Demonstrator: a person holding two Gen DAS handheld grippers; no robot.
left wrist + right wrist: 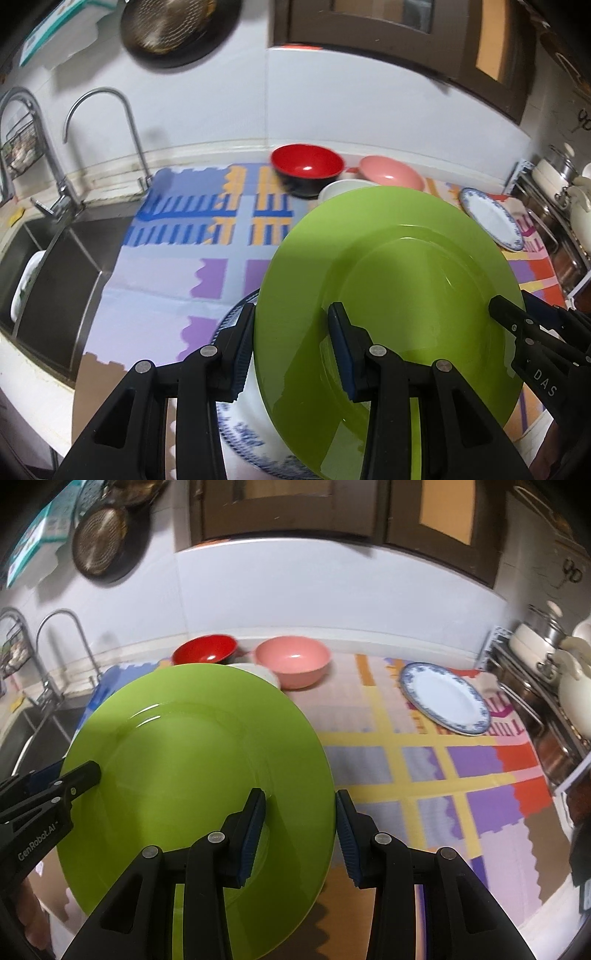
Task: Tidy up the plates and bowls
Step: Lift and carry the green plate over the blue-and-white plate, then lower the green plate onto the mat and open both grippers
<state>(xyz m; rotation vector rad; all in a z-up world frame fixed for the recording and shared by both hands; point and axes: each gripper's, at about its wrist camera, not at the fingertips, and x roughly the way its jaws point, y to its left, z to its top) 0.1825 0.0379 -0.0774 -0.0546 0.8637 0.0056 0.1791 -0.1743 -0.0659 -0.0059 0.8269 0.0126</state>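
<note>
Two hand-held black grippers carry one large, glossy lime-green plate [391,306] between them above a kitchen counter. White lettering reading "GenRobot.AI" runs along the side of the left gripper [291,350] where it shows in the right wrist view; in the left wrist view the letters "DAS" are readable on the right gripper [301,830].

Each gripper clamps the plate's rim, one on either side: one ribbed blue pad presses the upper face and the other sits under the rim. The plate is round, smooth and shiny, with a broad flat rim and a shallow well, and it is held tilted, clear of the counter.

Just beneath it, at the left gripper, lies a white plate with a blue floral border [240,428], resting on a foam puzzle mat [424,760] of interlocking squares in purple, yellow, orange, pink and blue.

At the back of the mat stand a red bowl with a black outside [205,650], a matte pink bowl [293,661] and, partly hidden behind the green plate, a white bowl [340,190]. A second blue-bordered white plate [445,698] lies near a metal rack on the right. A steel sink [62,266] with curved chrome taps is at the left, and a round dark pan [181,29] hangs on the white wall.
</note>
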